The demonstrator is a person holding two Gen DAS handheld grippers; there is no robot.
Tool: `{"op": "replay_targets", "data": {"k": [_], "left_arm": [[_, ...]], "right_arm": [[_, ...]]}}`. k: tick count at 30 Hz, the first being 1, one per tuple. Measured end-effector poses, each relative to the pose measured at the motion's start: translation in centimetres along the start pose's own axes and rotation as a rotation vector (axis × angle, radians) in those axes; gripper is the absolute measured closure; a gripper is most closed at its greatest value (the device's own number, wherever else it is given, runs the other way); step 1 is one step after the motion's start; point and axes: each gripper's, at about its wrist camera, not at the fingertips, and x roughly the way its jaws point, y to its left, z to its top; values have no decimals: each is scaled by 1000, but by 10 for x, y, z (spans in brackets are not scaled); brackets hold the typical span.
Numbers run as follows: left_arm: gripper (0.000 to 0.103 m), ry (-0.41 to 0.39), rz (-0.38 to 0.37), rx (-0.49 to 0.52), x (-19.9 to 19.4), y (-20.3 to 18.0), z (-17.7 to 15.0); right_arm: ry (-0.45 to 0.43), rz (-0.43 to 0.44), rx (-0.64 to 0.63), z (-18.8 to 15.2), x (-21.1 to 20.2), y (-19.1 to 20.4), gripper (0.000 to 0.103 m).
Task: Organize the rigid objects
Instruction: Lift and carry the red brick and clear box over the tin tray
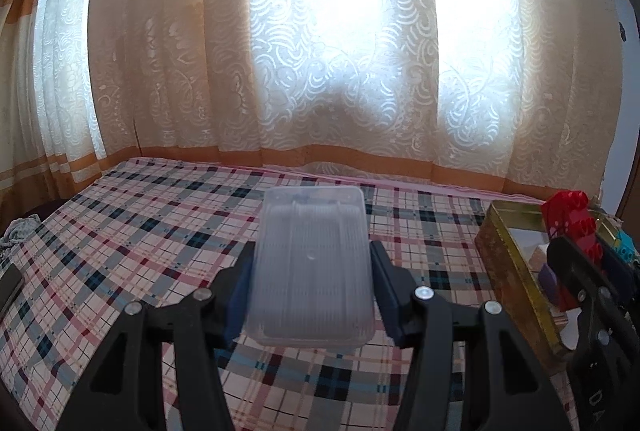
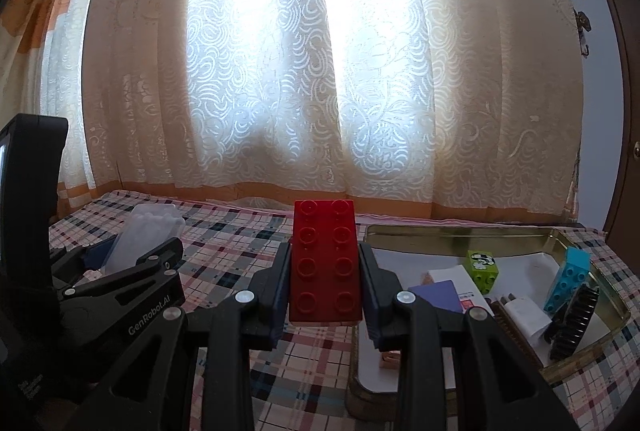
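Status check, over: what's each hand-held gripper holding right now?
Left hand-held gripper shut on clear box. Right hand-held gripper shut on red brick, beside the tin. Nothing blocking.

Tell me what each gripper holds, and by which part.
Left gripper: clear box, by its long sides. Right gripper: red brick, by its long sides.

My left gripper (image 1: 312, 287) is filled by the clear plastic box (image 1: 312, 263), my right gripper (image 2: 325, 287) by the red brick (image 2: 325, 263). In the left wrist view, the plaid cloth (image 1: 160, 223) lies bare across the centre and left. At right the gold tin (image 1: 516, 263) blocks the way. In the right wrist view its right half holds a green block (image 2: 482, 265), a blue brick (image 2: 568, 279) and a black comb (image 2: 574, 323); its white floor (image 2: 404, 359) at lower centre is more open.
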Motion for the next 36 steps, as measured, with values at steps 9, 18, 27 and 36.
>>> {"op": "replay_targets", "data": {"k": [9, 18, 27, 36], "left_arm": [[49, -9, -19, 10, -7, -13, -3], [49, -19, -21, 6, -9, -21, -3], [49, -20, -37, 5, -12, -33, -3], [49, -29, -45, 6, -16, -49, -3]], "right_arm": [[-6, -11, 4, 0, -9, -11, 69], [-18, -21, 8, -1, -18, -27, 69], [-32, -39, 18, 0, -24, -42, 69], [-45, -66, 23, 0, -31, -63, 69]]}}
